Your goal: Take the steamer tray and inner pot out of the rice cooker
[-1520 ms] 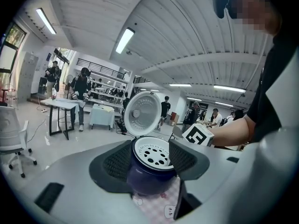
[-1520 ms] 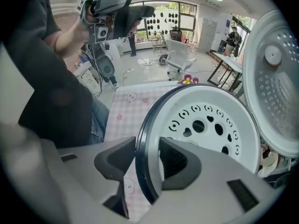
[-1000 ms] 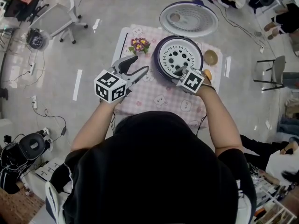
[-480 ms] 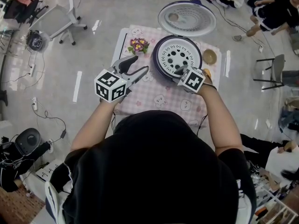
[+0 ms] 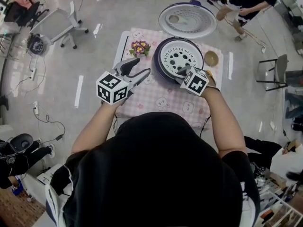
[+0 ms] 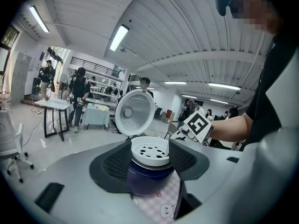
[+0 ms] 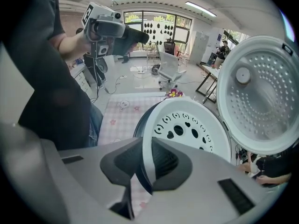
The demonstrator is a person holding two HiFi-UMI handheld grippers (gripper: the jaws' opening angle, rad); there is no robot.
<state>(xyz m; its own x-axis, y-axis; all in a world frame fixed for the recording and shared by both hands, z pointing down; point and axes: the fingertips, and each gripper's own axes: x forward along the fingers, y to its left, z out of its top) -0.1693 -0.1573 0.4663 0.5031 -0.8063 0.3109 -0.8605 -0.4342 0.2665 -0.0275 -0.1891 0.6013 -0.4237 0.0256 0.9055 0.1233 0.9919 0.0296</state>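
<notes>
White steamer tray (image 5: 180,56) sits on top of the dark rice cooker (image 5: 159,66), near the far right corner of the pink checked table (image 5: 161,100). The right gripper (image 5: 180,73) has just been closing and pinches the tray's near rim. The left gripper (image 5: 143,65) hangs over the table's left side, jaws apart, holding nothing.

One white, perforated steamer tray (image 5: 179,56), seated atop dark purple rice cooker (image 5: 159,66) on counter (image 5: 161,100); lid (image 5: 184,20) open.
</notes>
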